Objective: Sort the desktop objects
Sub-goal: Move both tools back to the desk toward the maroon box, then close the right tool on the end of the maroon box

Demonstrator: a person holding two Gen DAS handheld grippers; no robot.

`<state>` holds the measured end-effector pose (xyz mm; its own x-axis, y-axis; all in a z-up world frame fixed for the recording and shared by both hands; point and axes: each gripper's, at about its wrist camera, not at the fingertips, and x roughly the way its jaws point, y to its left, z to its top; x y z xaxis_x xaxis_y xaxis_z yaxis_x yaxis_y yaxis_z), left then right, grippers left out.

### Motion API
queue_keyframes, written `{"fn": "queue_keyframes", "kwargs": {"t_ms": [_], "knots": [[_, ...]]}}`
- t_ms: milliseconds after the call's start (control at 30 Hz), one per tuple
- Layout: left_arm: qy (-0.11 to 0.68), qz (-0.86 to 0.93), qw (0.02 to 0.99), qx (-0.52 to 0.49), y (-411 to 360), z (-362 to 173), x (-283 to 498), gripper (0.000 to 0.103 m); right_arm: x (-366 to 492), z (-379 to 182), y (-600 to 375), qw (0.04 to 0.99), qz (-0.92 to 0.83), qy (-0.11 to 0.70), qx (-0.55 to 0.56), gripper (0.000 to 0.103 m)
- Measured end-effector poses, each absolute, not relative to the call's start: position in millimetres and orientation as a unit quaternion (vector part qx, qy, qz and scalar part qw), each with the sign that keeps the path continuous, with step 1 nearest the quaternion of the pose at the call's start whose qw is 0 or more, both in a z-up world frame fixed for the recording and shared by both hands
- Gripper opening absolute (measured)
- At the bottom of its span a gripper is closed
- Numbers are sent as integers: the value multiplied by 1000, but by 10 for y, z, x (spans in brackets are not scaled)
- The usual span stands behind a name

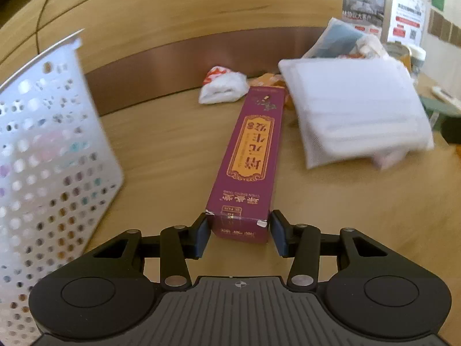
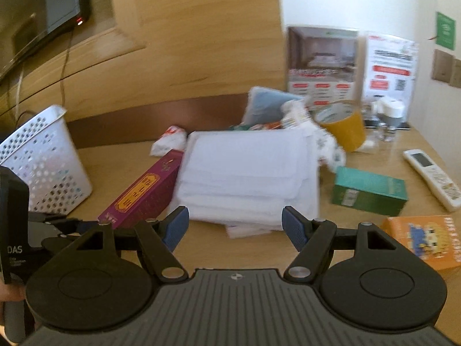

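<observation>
A long purple box with a gold label lies on the wooden desk, pointing away from me. My left gripper has its two blue pads against the sides of the box's near end, shut on it. The same purple box shows in the right wrist view, with the left gripper's body at the far left edge. My right gripper stands open just in front of a stack of white packets, with nothing between its fingers. A white perforated basket stands to the left of the box.
The white packets lie right of the purple box, and a crumpled white bag sits behind it. On the right are a green box, an orange box, a white remote and a yellow cup. A wooden wall backs the desk.
</observation>
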<state>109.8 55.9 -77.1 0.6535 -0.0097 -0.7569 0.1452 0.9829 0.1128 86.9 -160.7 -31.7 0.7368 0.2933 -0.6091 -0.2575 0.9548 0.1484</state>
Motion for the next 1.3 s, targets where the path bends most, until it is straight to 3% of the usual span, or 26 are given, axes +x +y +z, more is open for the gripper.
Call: {"fn": "queue_keyframes", "kwargs": {"t_ms": [333,433,467,667,967,1167,1300], "knots": [[421,21,904,75,1132,-829,890,46,1355,-317,-975,896,263,351,69,76],[418,31,905,75,1230,-832,916,50,1570,-290,-696,883,312,349,44,76],[418,38,905,69,1265,-834,945,55,1638,-283,-610,877,331,347,32,76],[416,42,907,52,1345,-835,1058,56,2055,-289,-223,858,371,355,-16,76],[415,44,908,45,1406,-841,1119,63,2595,-594,-71,828,367,423,12,76],[412,47,908,55,1370,-837,1143,63,2443,-655,-189,808,377,452,21,76],[412,42,908,68,1353,-828,1128,66,2082,-616,-333,808,389,441,21,84]]}}
